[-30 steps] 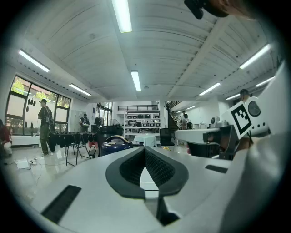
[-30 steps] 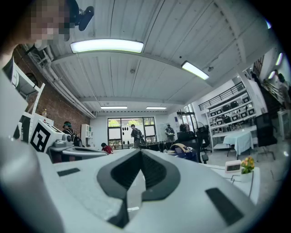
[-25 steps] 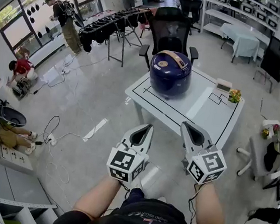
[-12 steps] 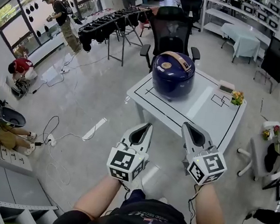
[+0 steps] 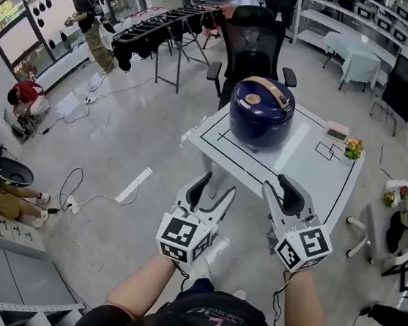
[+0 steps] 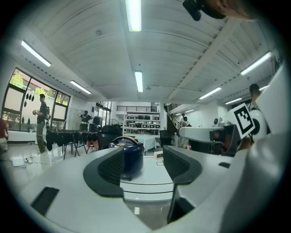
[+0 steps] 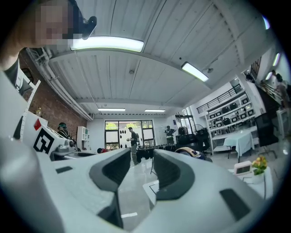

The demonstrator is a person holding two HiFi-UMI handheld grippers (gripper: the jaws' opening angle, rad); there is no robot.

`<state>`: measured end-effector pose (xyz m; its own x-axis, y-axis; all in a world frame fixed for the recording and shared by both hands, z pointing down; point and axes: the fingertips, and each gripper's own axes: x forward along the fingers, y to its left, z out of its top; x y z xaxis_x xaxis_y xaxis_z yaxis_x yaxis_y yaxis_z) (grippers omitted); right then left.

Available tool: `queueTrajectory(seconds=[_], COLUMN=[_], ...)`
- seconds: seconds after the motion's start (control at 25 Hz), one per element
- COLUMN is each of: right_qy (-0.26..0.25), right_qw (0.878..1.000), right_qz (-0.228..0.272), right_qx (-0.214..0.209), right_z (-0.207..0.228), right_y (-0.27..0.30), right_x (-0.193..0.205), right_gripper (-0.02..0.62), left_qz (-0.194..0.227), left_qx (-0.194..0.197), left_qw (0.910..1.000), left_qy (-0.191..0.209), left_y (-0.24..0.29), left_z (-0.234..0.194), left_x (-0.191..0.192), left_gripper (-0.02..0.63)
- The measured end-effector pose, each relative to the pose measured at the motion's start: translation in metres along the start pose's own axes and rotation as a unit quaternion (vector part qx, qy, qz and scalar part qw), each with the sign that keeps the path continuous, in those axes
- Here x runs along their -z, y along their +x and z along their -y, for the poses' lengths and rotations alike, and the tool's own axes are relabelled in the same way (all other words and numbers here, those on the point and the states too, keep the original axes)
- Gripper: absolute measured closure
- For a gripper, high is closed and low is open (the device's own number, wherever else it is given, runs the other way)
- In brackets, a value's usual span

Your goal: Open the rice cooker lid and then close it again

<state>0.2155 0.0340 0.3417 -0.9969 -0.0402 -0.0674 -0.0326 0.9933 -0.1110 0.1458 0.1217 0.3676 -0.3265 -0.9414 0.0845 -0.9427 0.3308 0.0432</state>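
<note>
Left gripper (image 5: 212, 190), right gripper (image 5: 282, 190) hovering well short of rice cooker (image 5: 261, 112) | jaws just been opening, parted, empty | risk: overshooting, likely shoving cooker along tabletop (image 5: 314, 165)

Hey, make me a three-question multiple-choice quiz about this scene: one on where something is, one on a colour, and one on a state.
1. Where does the rice cooker stand?
A. On the floor.
B. On the white table, near the black chair.
C. On a shelf.

2. What colour is its body?
A. Red.
B. White.
C. Dark blue.

3. How is its lid?
A. Shut.
B. Raised upright.
C. Lying on the table.

Answers:
1 B: the head view shows it on the table's far-left part, by the chair.
2 C: the body is dark blue under a tan handle.
3 A: the lid sits down flush on the body.
</note>
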Motion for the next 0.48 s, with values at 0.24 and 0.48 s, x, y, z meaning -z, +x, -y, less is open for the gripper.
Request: queueTrajectory(seconds=[0.24,0.48], right_qy=[0.007,0.013], right_qw=[0.999,0.997], right_qz=[0.019,0.019], right_qx=[0.041,0.07], right_z=[0.011,0.017], right_y=[0.038,0.074], right_x=[-0.004,0.0], right_gripper=[0.362,0.362], left_qz=[0.001,0.007], left_qx=[0.007,0.018], left_qw=[0.9998,0.9997], left_qy=[0.017,0.011], left_y=[0.013,0.026], left_z=[-0.041,-0.087], left_x=[-0.002,-0.004], left_gripper=[0.285,0.282])
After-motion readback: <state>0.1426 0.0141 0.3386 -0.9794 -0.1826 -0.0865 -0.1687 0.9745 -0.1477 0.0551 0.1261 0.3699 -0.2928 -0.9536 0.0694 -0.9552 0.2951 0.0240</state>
